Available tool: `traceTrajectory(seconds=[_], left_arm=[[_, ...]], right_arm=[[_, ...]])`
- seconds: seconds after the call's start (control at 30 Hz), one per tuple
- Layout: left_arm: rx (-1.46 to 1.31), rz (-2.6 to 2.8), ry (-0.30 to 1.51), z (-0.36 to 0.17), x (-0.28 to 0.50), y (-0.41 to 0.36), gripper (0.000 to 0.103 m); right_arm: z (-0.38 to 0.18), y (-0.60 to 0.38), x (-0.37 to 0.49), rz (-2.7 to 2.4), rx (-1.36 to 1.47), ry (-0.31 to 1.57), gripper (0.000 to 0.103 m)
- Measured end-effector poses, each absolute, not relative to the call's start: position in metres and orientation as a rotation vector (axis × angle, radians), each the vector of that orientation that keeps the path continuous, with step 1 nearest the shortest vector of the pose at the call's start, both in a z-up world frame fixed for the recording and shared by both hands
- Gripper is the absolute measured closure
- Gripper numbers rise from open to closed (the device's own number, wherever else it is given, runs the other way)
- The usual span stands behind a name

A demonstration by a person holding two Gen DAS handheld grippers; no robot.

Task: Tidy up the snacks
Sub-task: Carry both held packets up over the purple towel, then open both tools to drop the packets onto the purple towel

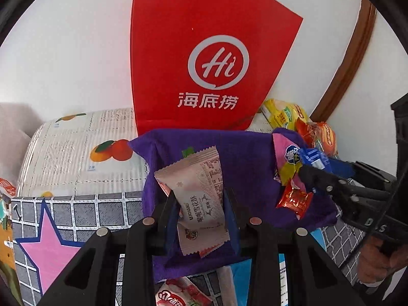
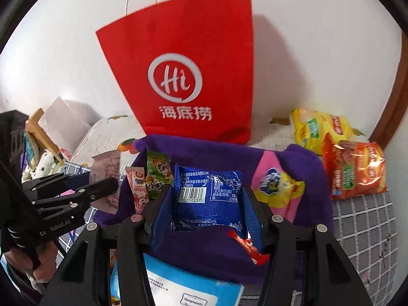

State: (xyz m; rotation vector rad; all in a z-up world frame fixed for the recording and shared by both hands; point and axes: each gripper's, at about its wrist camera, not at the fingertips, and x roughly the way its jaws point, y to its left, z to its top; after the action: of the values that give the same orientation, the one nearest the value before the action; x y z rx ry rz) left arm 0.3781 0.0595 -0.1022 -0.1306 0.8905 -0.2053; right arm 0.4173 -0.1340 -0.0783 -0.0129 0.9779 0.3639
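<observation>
My left gripper [image 1: 200, 196] is shut on a pale pink snack packet [image 1: 196, 186], held upright over a purple fabric bin [image 1: 244, 158]. My right gripper [image 2: 206, 191] is shut on a blue packet with a barcode [image 2: 209, 199] above the same bin [image 2: 306, 173]. Each gripper shows in the other's view: the right gripper [image 1: 318, 168] at the bin's right side, the left gripper [image 2: 98, 178] at its left. In the bin lie a pink and yellow packet [image 2: 278, 188], a green packet [image 2: 158, 170], a pink striped packet [image 2: 139, 188] and a red candy [image 1: 295, 200].
A tall red paper bag [image 2: 183, 51] stands against the white wall right behind the bin. Yellow [image 2: 313, 127] and orange chip bags [image 2: 357, 170] lie at the right. A blue and white box [image 2: 191, 288] sits below the bin. A grey checked cloth [image 1: 76, 211] covers the surface.
</observation>
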Motion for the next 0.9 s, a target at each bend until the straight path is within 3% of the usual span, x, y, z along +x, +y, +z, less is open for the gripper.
traceTrajectory(seconds=[0.9], left_arm=[[-0.14,-0.186,0.955,-0.127,0.393,0.063,0.071]], right_arm=[[-0.116,-0.128,0.427,0.383,-0.102,1.106,0.048]])
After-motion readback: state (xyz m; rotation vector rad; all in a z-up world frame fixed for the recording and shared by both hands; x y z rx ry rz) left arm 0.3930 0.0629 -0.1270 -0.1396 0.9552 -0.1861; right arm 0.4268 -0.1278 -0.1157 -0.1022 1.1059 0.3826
